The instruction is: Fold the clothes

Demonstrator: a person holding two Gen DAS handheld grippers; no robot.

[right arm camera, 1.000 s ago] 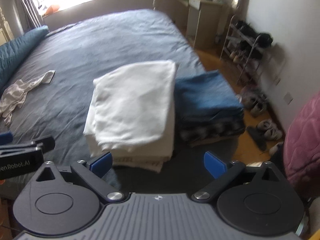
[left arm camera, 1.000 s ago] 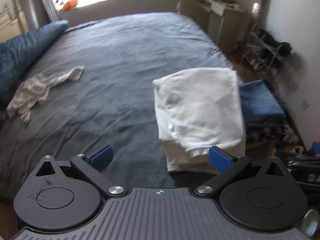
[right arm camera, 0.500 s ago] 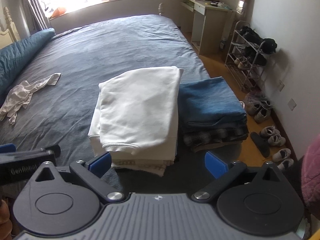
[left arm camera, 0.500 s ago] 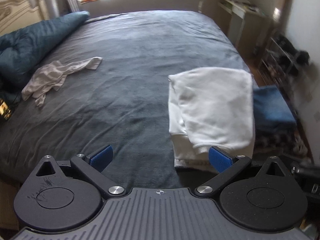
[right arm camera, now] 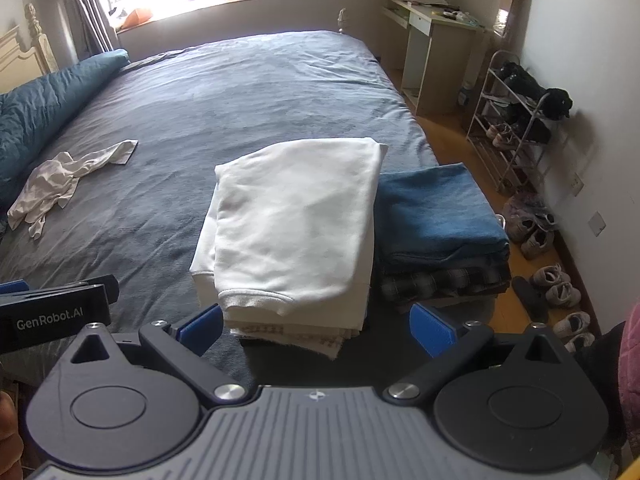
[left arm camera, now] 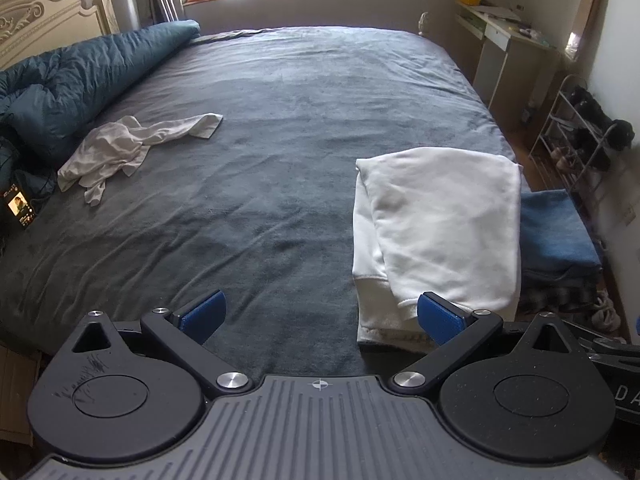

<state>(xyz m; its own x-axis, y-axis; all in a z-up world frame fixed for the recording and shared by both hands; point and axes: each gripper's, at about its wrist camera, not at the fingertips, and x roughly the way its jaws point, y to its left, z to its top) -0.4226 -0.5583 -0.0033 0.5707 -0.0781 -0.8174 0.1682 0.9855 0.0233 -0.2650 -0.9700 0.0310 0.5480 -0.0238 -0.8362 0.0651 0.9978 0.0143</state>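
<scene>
A folded white sweatshirt lies on top of a pile at the bed's near right corner; it also shows in the right wrist view. Beside it is a folded blue garment on a plaid one, also in the left wrist view. A crumpled pale garment lies unfolded at the far left of the bed, also in the right wrist view. My left gripper is open and empty above the bed's near edge. My right gripper is open and empty just before the white pile.
The dark grey bed fills the view. A teal duvet is bunched at the left by the headboard. A phone lies at the left edge. A desk, shoe rack and shoes stand on the right.
Both grippers have drawn back and up from the white pile, so more of the bed shows. The left view has swung left. The clothes have not moved.
</scene>
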